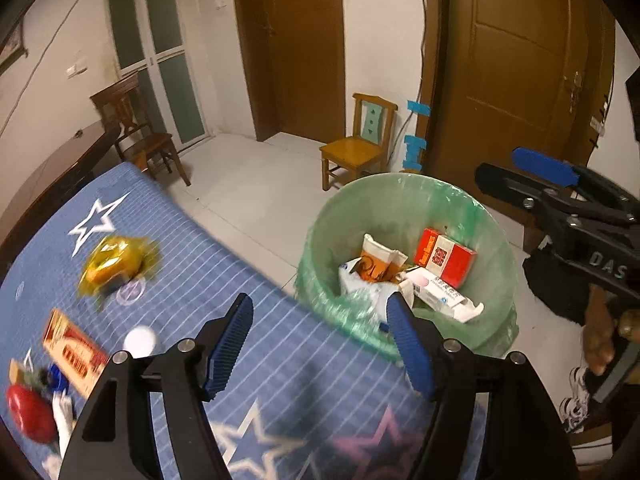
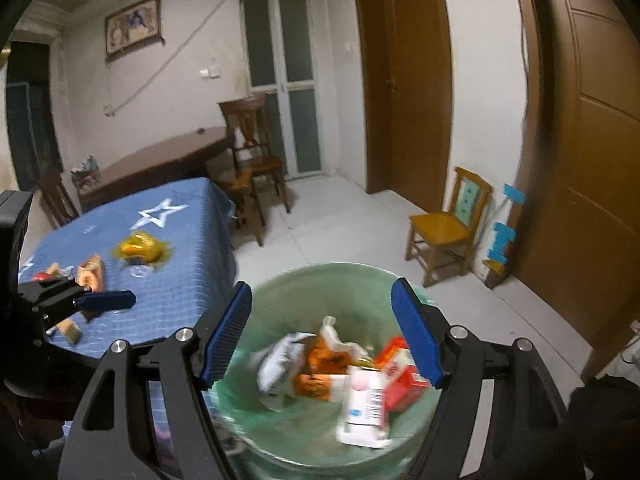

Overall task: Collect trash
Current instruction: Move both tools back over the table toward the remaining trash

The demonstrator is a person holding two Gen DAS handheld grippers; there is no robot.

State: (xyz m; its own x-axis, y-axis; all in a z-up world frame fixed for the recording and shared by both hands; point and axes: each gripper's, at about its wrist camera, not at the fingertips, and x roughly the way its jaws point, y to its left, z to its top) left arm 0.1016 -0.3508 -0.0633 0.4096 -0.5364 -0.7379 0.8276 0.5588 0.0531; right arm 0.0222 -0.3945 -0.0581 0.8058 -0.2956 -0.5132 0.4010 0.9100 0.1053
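Right gripper (image 2: 322, 334) hanging wide open, nothing held, over green-lined bin (image 2: 280, 292) already full of boxes and wrappers. Left gripper (image 1: 320, 344) also spread, empty, above tablecloth's (image 1: 240, 280) near edge. Yellow wrapper (image 1: 114, 264) and red box (image 1: 72, 350) waiting mid-cloth. Risk: crinkly wrapper slipping out, dropping short of bin.

Blue tablecloth (image 1: 224, 280) with thin white grid lines and white and pink stars; pale green bin liner (image 1: 408, 200); red-and-white carton (image 1: 450, 258); orange-and-white packet (image 1: 376, 262); glossy yellow wrapper (image 1: 114, 266); blue ribbed gripper pads (image 2: 226, 334) on black frames.
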